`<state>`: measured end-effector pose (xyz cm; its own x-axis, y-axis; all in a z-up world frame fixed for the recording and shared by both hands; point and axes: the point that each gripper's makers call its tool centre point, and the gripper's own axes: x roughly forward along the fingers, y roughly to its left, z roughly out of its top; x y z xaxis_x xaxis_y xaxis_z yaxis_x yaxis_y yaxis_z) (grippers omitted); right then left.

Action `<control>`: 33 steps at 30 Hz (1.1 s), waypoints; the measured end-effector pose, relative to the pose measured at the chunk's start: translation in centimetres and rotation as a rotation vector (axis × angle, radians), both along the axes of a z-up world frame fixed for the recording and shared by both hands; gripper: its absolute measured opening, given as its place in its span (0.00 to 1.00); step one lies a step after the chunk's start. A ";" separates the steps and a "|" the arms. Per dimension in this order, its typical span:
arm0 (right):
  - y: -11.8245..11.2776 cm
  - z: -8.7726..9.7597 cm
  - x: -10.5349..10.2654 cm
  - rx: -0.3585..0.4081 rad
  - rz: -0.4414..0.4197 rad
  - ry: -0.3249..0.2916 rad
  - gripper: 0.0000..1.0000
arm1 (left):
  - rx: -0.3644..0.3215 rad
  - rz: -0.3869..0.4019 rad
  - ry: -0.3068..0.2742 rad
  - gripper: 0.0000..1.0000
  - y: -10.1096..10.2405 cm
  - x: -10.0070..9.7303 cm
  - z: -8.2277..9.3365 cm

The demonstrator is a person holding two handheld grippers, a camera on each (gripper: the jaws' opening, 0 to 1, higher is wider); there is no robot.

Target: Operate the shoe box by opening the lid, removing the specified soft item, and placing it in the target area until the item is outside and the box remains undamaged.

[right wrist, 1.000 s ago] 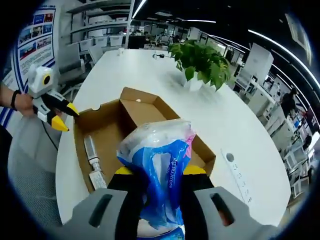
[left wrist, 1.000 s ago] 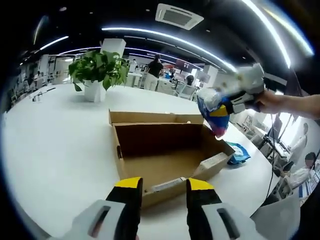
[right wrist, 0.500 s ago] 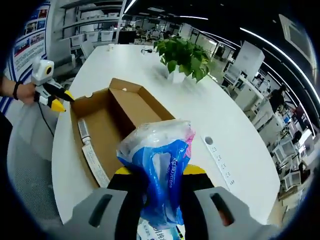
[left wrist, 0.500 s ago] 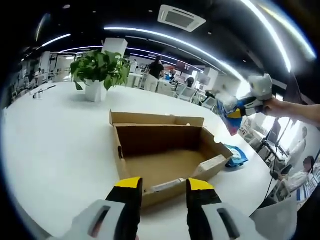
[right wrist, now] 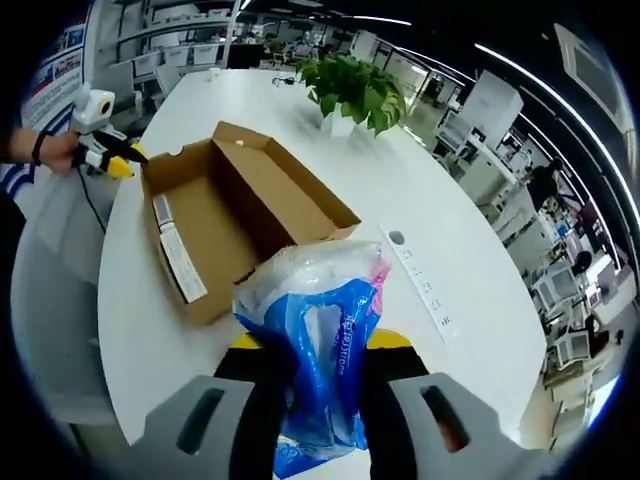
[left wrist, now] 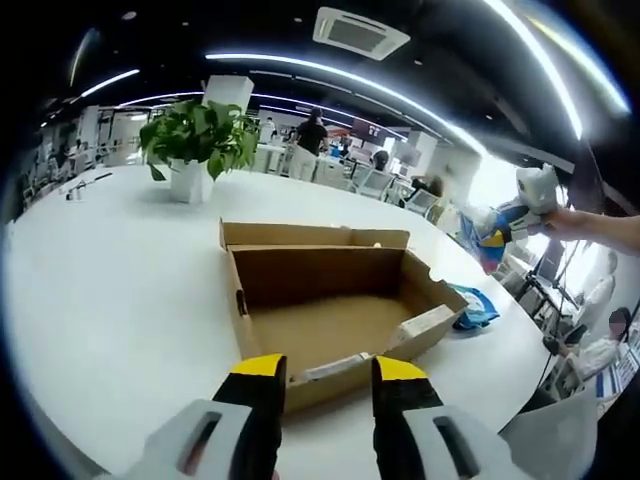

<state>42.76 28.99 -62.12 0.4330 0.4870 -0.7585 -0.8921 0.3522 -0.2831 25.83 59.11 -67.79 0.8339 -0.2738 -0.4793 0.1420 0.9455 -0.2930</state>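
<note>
While the left gripper (left wrist: pixel 326 372) hangs with its two yellow-tipped jaws spread and nothing between them, the left gripper view looks along them at the shoe box (left wrist: pixel 330 310), which sits just ahead on the white table (left wrist: pixel 110 290) with its lid folded back on the far side and its brown interior exposed. Off to the right and above the box's level, the right gripper (left wrist: pixel 505 225), held by a hand (left wrist: pixel 575 222), carries the blue and white soft pack (left wrist: pixel 483 240) clear of the box. Another blue item (left wrist: pixel 473 305) lies on the table just right of the box, and a potted plant (left wrist: pixel 195 145) stands well beyond it to the left. From the right gripper view, the right gripper has its jaws clamped on the soft pack (right wrist: pixel 318 330), which bulges up in front of the lens and covers part of the table (right wrist: pixel 400 200). Past the pack to the upper left, the open shoe box (right wrist: pixel 235 215) rests on the table, well apart from the pack, and the left gripper (right wrist: pixel 112 160) points at the box's near end from the far left. A white power strip (right wrist: pixel 418 280) lies on the table to the right of the pack, with the plant (right wrist: pixel 350 90) further ahead.
</note>
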 end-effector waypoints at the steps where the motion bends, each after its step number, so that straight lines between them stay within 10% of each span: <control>1: -0.2 -0.1 0.0 -0.001 -0.001 0.001 0.25 | 0.004 0.003 0.000 0.34 0.1 0.0 0.0; 33: -15.8 -8.1 -1.5 -0.244 -0.100 0.094 0.26 | 0.006 0.058 -0.006 0.34 1.3 0.1 0.2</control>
<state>41.26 13.24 -70.26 0.3916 0.2433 -0.8874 -0.8829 0.3709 -0.2879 25.96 60.40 -67.64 0.8509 -0.2224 -0.4758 0.0888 0.9538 -0.2870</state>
